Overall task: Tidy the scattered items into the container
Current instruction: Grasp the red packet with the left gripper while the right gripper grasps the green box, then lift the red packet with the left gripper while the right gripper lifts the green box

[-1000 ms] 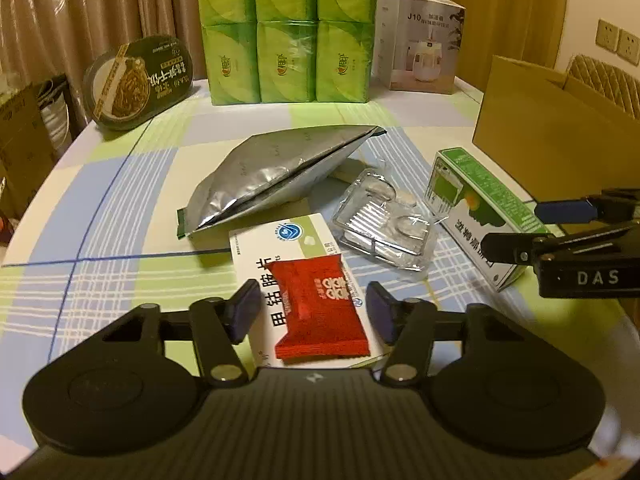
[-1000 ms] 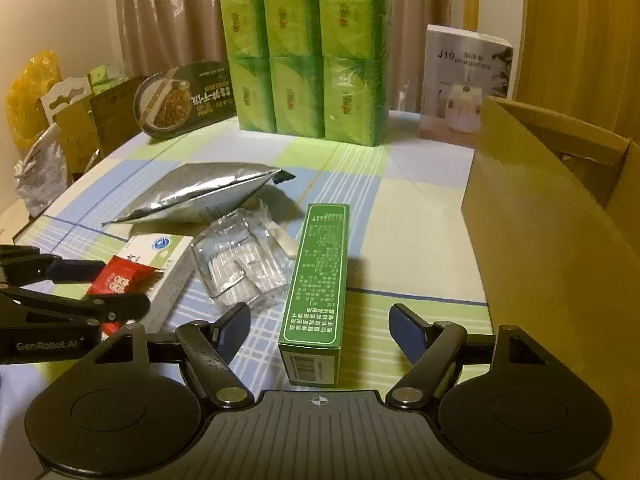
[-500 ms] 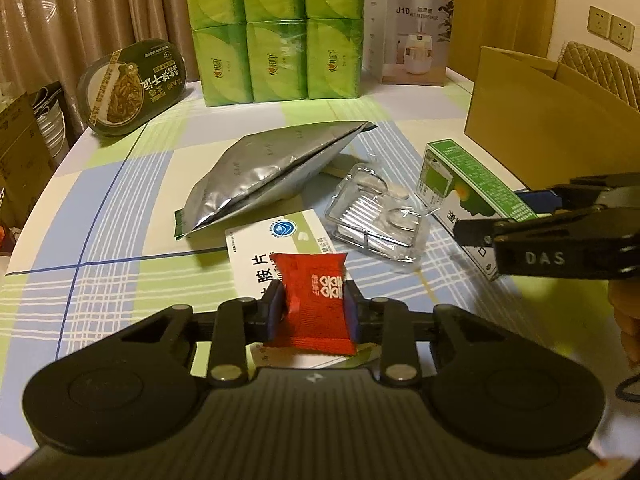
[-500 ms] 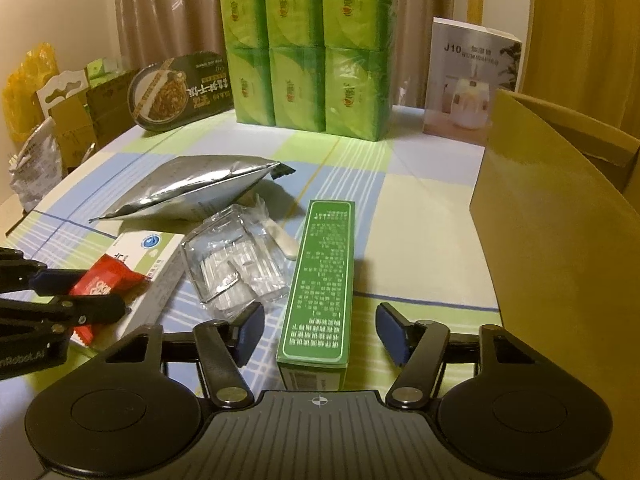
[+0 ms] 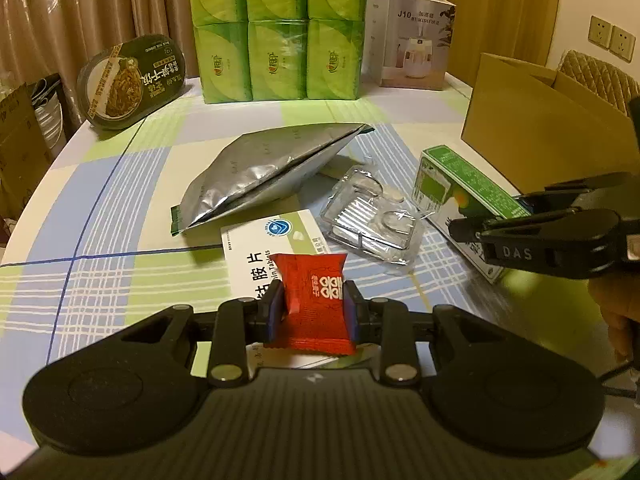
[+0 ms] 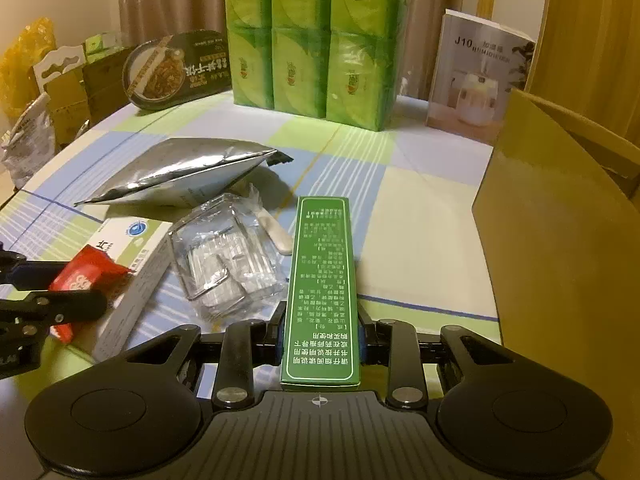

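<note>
My left gripper [image 5: 312, 312] had its jaws pinched on the small red foil sachet [image 5: 314, 300], which stood above the flat white tablet box with blue print [image 5: 272, 244] lying on the checked green-and-blue tablecloth [image 5: 120, 208]. My right gripper [image 6: 320, 338] had its jaws clamped against both long sides of the long green cardboard carton [image 6: 320, 280], near its closer end; I could not tell whether the carton's far end touched the cloth. Just left of the carton lay the crumpled clear plastic blister tray [image 6: 224, 256], and beyond it the flat silver foil pouch [image 6: 176, 172]. The open brown cardboard box [image 6: 560, 248] stood to the right of the carton, near but apart from it. At the far edge of the table stood a stack of green tissue packs [image 6: 308, 40], with a white humidifier box [image 6: 476, 76] beside it.
</note>
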Action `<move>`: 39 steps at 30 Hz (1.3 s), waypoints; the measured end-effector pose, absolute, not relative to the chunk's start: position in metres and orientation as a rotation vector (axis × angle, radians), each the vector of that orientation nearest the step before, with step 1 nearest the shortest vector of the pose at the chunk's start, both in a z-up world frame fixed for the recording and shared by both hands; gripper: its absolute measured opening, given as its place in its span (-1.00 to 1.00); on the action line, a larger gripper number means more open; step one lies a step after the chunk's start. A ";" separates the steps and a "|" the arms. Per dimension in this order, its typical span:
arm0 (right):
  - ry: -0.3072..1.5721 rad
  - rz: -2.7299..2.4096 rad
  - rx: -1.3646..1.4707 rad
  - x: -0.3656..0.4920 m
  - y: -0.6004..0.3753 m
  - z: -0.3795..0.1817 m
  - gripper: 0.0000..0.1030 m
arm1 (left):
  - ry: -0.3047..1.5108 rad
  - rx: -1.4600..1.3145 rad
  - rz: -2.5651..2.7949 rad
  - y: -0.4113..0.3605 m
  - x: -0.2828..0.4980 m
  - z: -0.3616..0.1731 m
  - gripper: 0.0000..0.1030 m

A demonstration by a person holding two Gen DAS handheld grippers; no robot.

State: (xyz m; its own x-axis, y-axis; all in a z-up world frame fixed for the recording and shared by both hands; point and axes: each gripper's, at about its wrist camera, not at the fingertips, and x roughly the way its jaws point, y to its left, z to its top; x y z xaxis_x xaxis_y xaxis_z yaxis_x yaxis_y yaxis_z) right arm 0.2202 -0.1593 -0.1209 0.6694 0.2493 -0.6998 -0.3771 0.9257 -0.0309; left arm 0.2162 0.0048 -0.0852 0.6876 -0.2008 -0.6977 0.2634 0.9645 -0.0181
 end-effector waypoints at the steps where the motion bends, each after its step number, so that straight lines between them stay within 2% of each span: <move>1: 0.757 0.357 -0.178 0.217 -0.160 -0.120 -0.46 | 0.770 0.083 -0.262 0.005 0.216 -0.085 -0.49; 17: 0.762 0.329 -0.090 0.130 -0.187 -0.096 -0.46 | 0.750 0.088 -0.311 -0.005 0.191 -0.075 -0.50; 31: 0.629 0.299 -0.044 0.078 -0.218 -0.036 -0.46 | 0.740 0.053 -0.319 -0.019 0.141 -0.048 -0.50; 39: 0.547 0.256 -0.015 0.051 -0.254 0.000 -0.46 | 0.751 0.009 -0.401 -0.062 0.097 -0.024 -0.50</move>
State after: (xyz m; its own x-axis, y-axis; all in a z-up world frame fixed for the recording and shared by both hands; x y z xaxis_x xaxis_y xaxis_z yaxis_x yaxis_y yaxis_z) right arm 0.0509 -0.2538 0.0004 0.8233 0.2365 -0.5161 -0.2446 0.9682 0.0534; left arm 0.0971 -0.0625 -0.0239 0.6588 -0.3511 -0.6654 0.3571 0.9244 -0.1341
